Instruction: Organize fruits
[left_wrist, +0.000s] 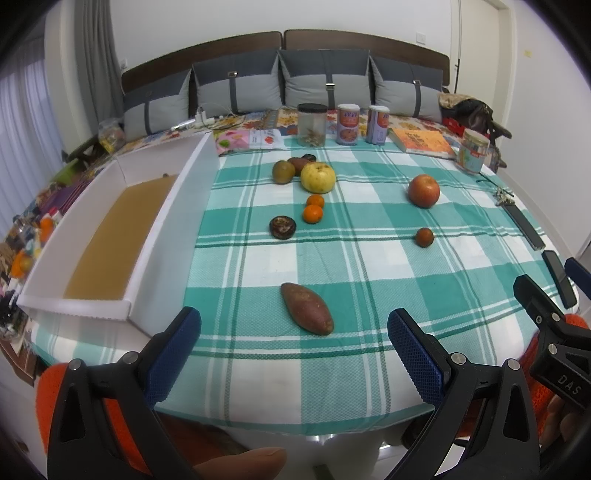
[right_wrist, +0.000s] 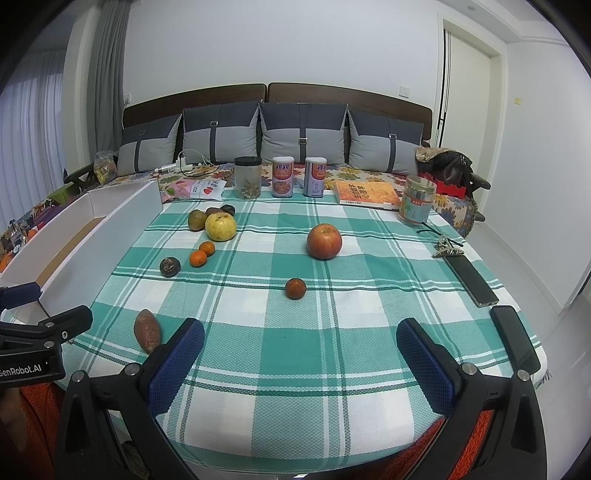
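Fruit lies on a green-and-white checked cloth (left_wrist: 369, 280). A sweet potato (left_wrist: 306, 308) is nearest, just beyond my open, empty left gripper (left_wrist: 293, 336); it also shows in the right wrist view (right_wrist: 147, 331). A red apple (right_wrist: 324, 241), a small dark orange (right_wrist: 295, 288), a yellow apple (left_wrist: 318, 177), two tangerines (left_wrist: 314, 207), a dark round fruit (left_wrist: 282, 228) and a kiwi (left_wrist: 283, 172) lie farther back. A long white box (left_wrist: 162, 229) with a brown floor stands at the left. My right gripper (right_wrist: 300, 349) is open and empty.
Jars and cans (right_wrist: 283, 177), a book (right_wrist: 367, 192) and snack packets line the far edge. Keys (right_wrist: 447, 251) and two phones (right_wrist: 471, 280) lie along the right edge. A cushioned sofa stands behind the table.
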